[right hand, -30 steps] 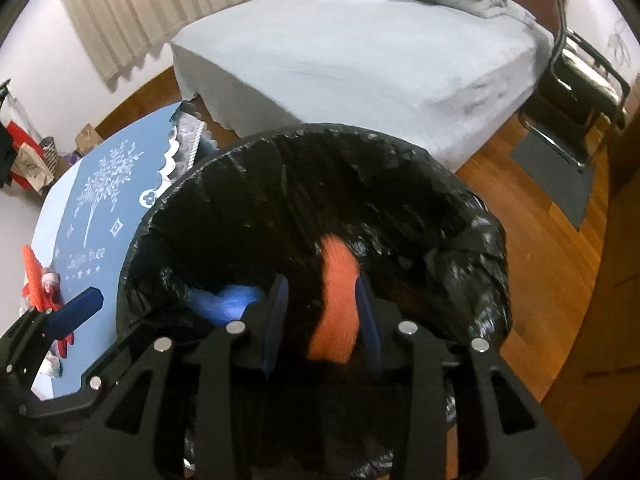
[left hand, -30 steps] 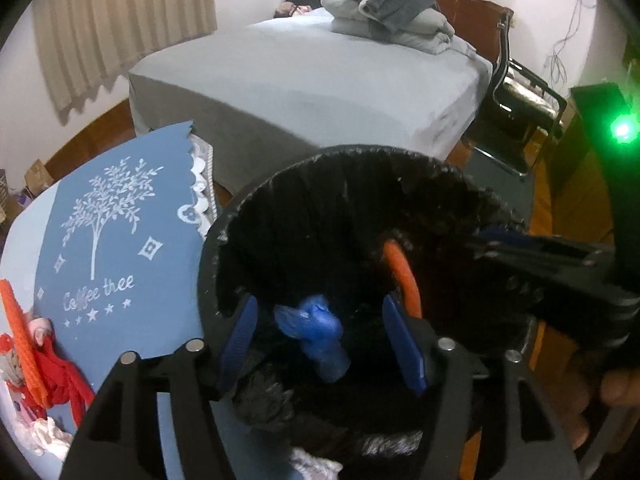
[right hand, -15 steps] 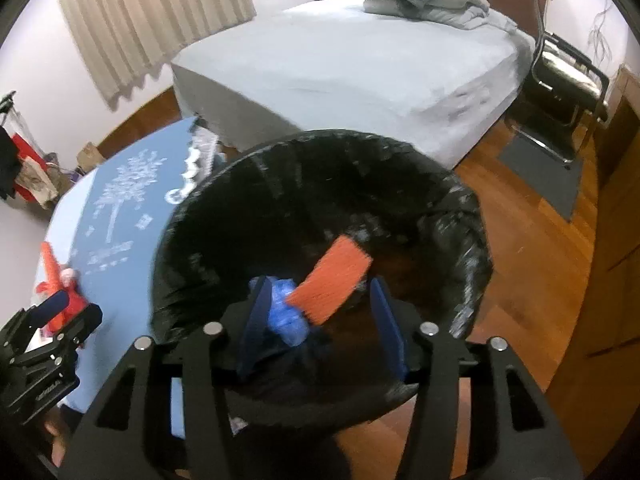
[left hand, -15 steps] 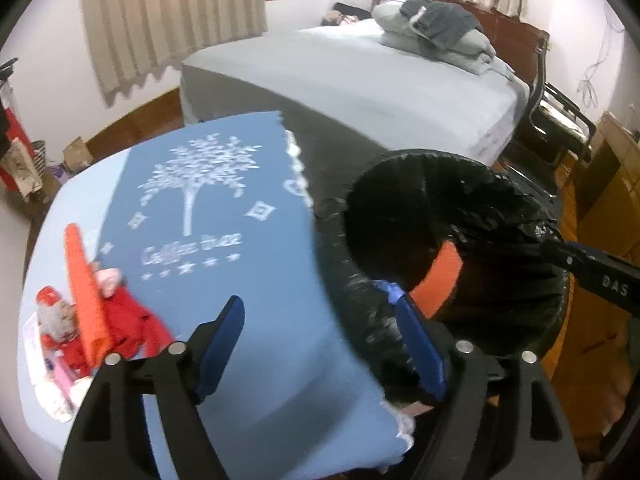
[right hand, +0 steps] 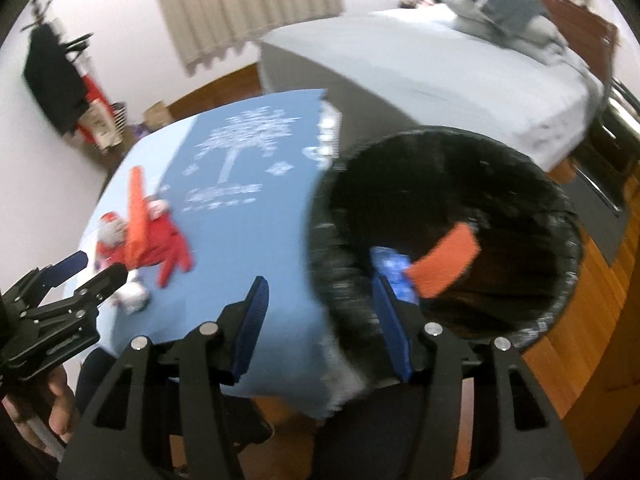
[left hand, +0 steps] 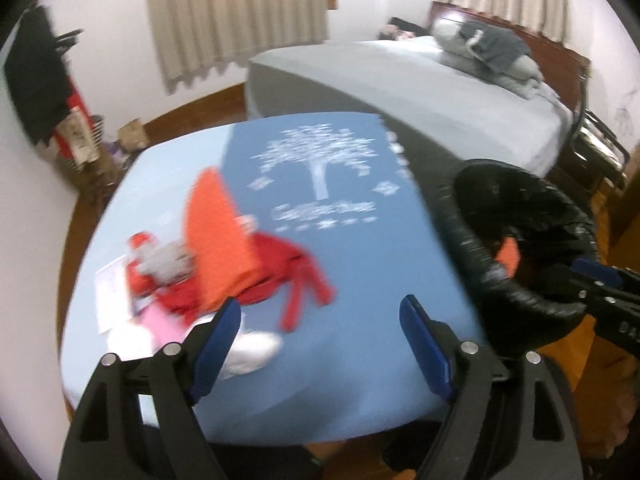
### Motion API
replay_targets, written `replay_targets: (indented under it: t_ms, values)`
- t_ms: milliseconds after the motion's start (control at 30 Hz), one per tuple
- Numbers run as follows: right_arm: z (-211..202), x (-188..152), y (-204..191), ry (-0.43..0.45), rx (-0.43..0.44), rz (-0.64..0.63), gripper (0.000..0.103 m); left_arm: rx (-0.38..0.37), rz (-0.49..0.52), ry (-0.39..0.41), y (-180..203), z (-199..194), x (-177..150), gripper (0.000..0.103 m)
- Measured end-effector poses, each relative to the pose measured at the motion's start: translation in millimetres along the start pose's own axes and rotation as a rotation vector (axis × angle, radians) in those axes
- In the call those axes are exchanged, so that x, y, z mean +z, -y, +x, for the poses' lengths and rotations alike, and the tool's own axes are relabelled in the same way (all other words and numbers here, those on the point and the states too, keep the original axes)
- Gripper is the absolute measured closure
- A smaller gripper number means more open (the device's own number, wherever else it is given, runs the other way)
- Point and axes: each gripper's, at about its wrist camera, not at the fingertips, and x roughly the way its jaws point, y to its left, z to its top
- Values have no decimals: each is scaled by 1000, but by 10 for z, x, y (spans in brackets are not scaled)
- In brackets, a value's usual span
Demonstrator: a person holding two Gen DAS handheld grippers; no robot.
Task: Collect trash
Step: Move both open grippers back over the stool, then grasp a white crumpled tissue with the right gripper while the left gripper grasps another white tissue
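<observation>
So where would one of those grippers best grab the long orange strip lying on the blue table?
Probably the long orange strip is best pinched across its narrow upper end, coming down from above. That end pokes clear onto the blue table, while its lower end lies over the crumpled red wrapper. The left gripper, jaws opening and empty, is nearer.

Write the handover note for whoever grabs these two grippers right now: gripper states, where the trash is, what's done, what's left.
Left gripper: jaws opening, nothing between them, over the table.
Right gripper: open, empty, at the near rim of the bin.
Done: an orange piece and a blue piece lie inside the black-lined bin.
Left: on the table's left side, a long orange strip, red scraps, a white wad and pink and white paper bits.
</observation>
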Motion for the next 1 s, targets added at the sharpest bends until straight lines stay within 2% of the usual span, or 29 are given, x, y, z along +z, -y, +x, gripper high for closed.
replay_targets:
  t_ms: [400, 633, 1000]
  values:
    - [155, -95, -1314, -9, 156, -173, 49, 210, -143, 10, -1315, -237, -523, 23]
    - [383, -175, -1851, -28, 192, -244, 49, 224, -178, 10, -1656, -241, -673, 23]
    - [812, -236, -2123, -83, 190, -270, 49, 192, -217, -10, -1833, -32, -841, 23]
